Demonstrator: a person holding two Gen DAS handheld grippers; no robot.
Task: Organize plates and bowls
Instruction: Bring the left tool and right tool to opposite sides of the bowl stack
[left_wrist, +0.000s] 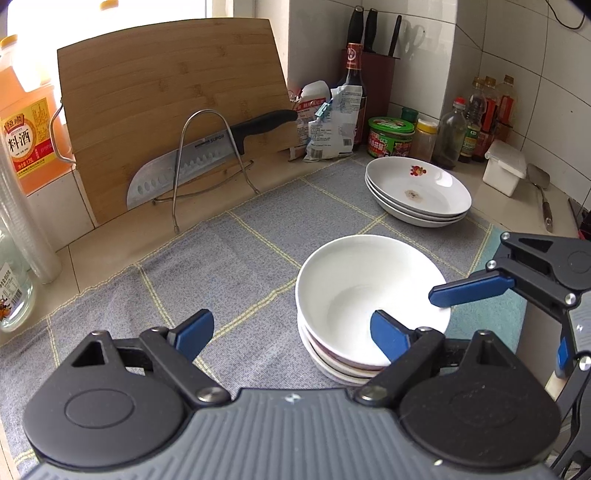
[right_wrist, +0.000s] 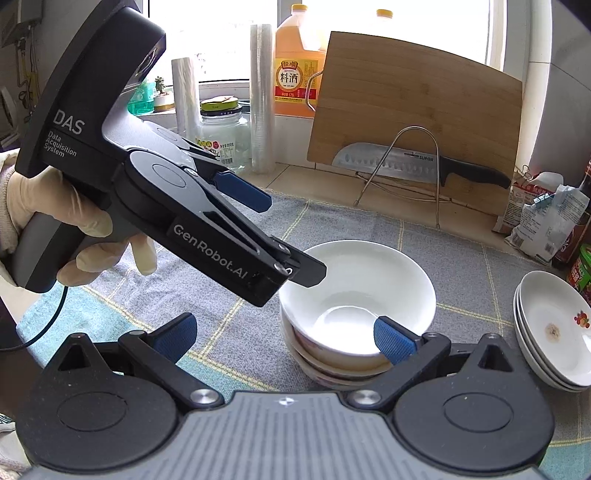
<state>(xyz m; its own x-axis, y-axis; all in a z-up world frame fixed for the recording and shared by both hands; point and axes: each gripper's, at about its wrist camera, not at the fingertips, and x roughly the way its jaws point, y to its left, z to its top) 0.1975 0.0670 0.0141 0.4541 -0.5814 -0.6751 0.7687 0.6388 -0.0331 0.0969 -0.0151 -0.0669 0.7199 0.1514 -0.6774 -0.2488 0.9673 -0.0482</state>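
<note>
Left and right wrist views of my two grippers over a grey checked cloth (left_wrist: 221, 258) on the kitchen counter. My left gripper (left_wrist: 293, 334) stands with its jaws spread wide and grips nothing; its right finger lies over the near rim of the stack of white bowls (left_wrist: 354, 291), the left finger over bare cloth. My right gripper (right_wrist: 284, 338) is likewise wide apart and empty, with one blue pad (right_wrist: 393, 338) in front of the bowls' near rim; whether it touches I cannot tell. The bowls sit nested near the middle of the cloth. The stack of white plates (left_wrist: 439, 192), the top one bearing a red flower mark and a brown stain, rests on the cloth's far right corner, well apart from the bowls. Behind stand a bamboo cutting board (left_wrist: 166, 92) and a knife (left_wrist: 207, 155) on a wire rack (left_wrist: 184, 162). A gloved hand (right_wrist: 48, 218) holds the left gripper.
</note>
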